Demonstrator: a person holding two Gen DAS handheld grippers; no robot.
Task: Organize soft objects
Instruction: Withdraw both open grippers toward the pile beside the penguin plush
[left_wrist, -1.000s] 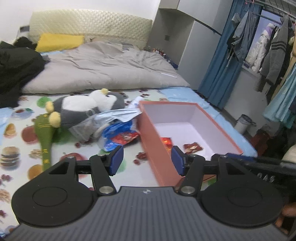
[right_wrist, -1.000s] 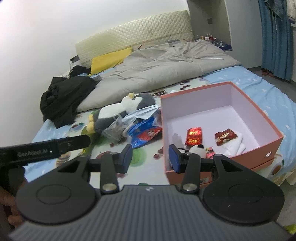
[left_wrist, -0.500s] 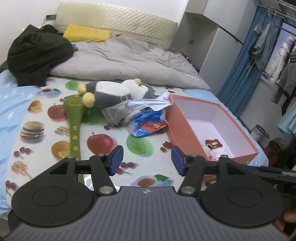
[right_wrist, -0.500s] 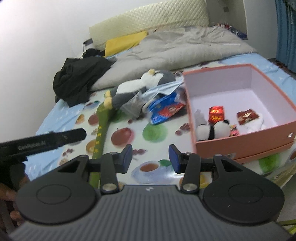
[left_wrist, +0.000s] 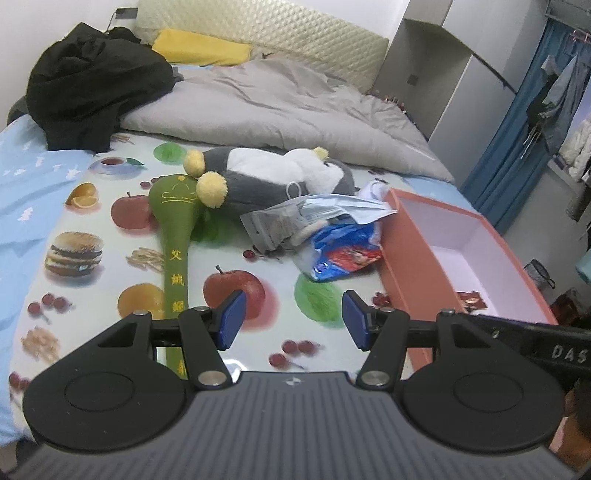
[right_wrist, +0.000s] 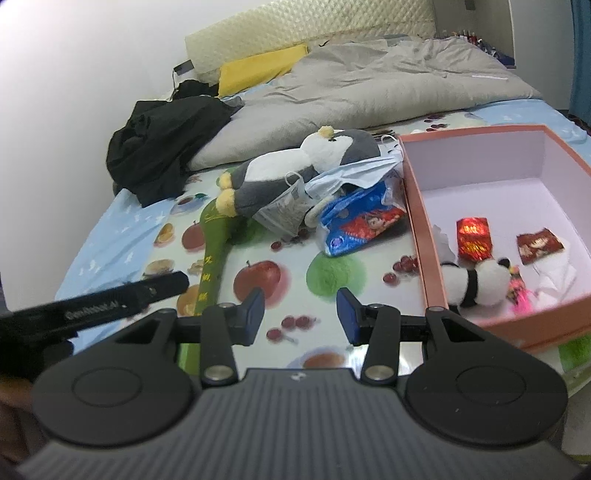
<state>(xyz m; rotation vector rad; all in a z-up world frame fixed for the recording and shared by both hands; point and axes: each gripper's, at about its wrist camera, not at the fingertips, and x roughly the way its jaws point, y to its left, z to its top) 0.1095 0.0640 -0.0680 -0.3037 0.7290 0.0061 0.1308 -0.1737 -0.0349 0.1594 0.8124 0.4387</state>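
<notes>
A grey-and-white plush penguin (left_wrist: 273, 173) (right_wrist: 306, 166) lies on the fruit-print sheet, beside a long green plush mallet (left_wrist: 175, 236) (right_wrist: 214, 240). Blue face masks (left_wrist: 343, 206), a clear grey packet (left_wrist: 277, 225) and a blue snack bag (left_wrist: 340, 254) (right_wrist: 354, 225) lie between the penguin and an open orange box (left_wrist: 410, 258) (right_wrist: 417, 225). The box holds a small plush panda (right_wrist: 476, 284), two red packets and white tissue. My left gripper (left_wrist: 291, 319) and right gripper (right_wrist: 301, 312) are both open and empty, hovering above the sheet short of the pile.
A grey duvet (left_wrist: 280, 107), a black garment heap (left_wrist: 92, 85) and a yellow pillow (left_wrist: 199, 51) lie at the head of the bed. A wardrobe and blue curtain (left_wrist: 509, 147) stand at the right. The box sits near the bed's right edge.
Both grippers have pulled back and swung left, away from the box, so more of the sheet and the green mallet now show. Both stay open and empty.
</notes>
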